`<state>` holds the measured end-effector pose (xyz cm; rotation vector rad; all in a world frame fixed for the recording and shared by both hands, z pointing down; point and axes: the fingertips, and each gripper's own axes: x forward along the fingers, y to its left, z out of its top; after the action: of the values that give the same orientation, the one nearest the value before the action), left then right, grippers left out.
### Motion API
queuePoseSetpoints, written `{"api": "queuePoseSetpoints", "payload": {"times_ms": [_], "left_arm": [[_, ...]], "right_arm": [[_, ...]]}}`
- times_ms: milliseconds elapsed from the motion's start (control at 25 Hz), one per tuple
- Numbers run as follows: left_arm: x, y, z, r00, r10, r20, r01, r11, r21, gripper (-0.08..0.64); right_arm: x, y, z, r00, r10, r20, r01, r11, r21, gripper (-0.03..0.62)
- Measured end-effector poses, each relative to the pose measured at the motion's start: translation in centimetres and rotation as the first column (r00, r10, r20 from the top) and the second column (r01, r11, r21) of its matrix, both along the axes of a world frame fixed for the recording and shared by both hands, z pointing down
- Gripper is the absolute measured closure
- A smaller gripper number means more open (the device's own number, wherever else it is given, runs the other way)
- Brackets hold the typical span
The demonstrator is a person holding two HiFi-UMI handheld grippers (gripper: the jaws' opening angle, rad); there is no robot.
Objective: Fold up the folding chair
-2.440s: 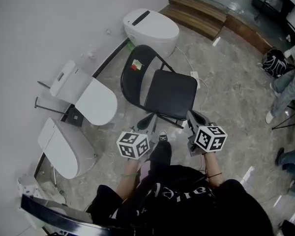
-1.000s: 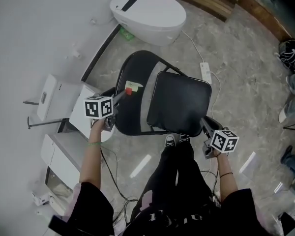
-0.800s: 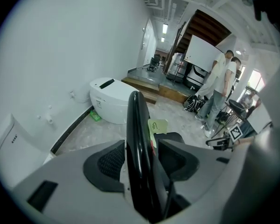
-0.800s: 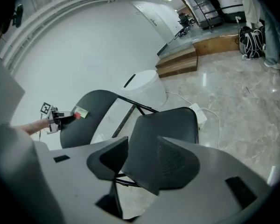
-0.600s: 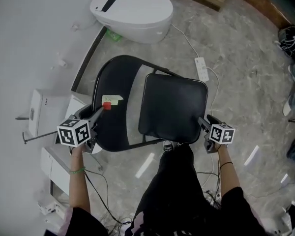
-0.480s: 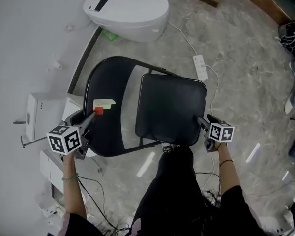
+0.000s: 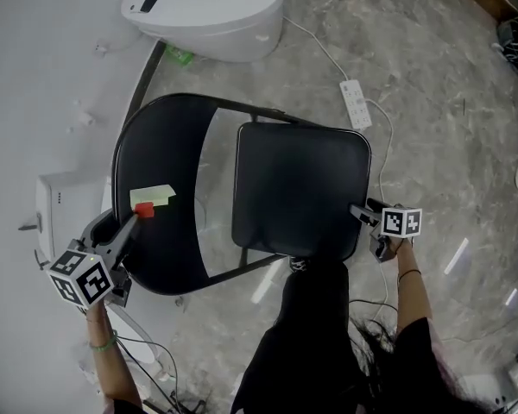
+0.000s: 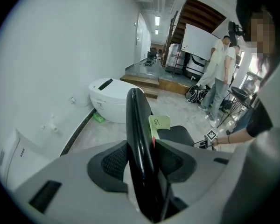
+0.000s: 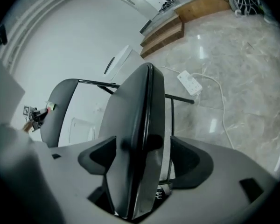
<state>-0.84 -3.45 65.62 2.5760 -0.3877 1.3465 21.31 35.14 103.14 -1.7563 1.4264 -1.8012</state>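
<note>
Seen from your head camera, the folding chair (image 7: 242, 188) stands open at the centre of the frame on the marbled floor (image 7: 449, 128). Its black seat (image 7: 298, 188) lies right of centre and its curved backrest (image 7: 160, 188) lies left of centre.

Your left gripper (image 7: 125, 229), at the lower left, is clamped on the backrest's rim. In its own view the black edge runs straight up between the two pads, and both pads press against it. A yellow-green note (image 7: 153, 195) is stuck to the backrest just beyond the jaws.

Your right gripper (image 7: 361, 211), at the right edge of the seat, has its jaws opening. The seat's edge stands between them, with clear space showing on the right-hand side, so it has no firm hold.

A white toilet (image 7: 203, 7) sits against the wall at the top of the frame. A white power strip (image 7: 356, 103) lies on its cable above the seat.
</note>
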Motion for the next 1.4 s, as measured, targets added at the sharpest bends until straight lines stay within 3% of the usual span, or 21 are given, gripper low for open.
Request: {"api": "queuePoseSetpoints", "payload": {"times_ms": [240,400,520,800,880,1080,1400], "left_arm": [[0.6,0.4,-0.1,1.000,0.004,0.000,-0.004,1.000,0.014,0.383],[1.0,0.6,-0.2,0.999,-0.012,-0.050,0.012,1.000,0.001,0.383],[1.0,0.5,0.2,0.998,-0.027,-0.053,0.026,1.000,-0.015,0.383],[1.6,1.1,-0.6,0.997,-0.058,-0.050,0.055,0.997,-0.057,0.399],[2.1,1.6,-1.5,0.998,-0.050,-0.046,0.047,0.997,-0.061,0.399],[2.0,2.6,-5.9,0.987,-0.086,-0.139,0.066,0.987,-0.144,0.419],[1.9,2.2,-12.2,0.986,-0.083,-0.147,0.065,0.990,-0.127,0.430]], "right_arm": [[0.2,-2.0,1.1,0.999,-0.015,0.028,0.012,0.995,0.095,0.252],[0.2,-2.6,1.1,0.989,0.039,0.140,-0.063,0.983,0.173,0.253],[0.4,-2.7,1.1,0.981,0.094,0.172,-0.123,0.978,0.169,0.255],[0.8,-3.0,-0.1,0.983,0.095,0.156,-0.113,0.987,0.112,0.256],[1.2,-3.2,-1.7,0.984,0.108,0.141,-0.124,0.986,0.111,0.258],[0.7,-4.8,-8.2,0.984,0.137,0.116,-0.152,0.980,0.130,0.292],[-3.9,-9.5,-19.8,0.983,0.105,0.149,-0.137,0.966,0.221,0.339]]}}
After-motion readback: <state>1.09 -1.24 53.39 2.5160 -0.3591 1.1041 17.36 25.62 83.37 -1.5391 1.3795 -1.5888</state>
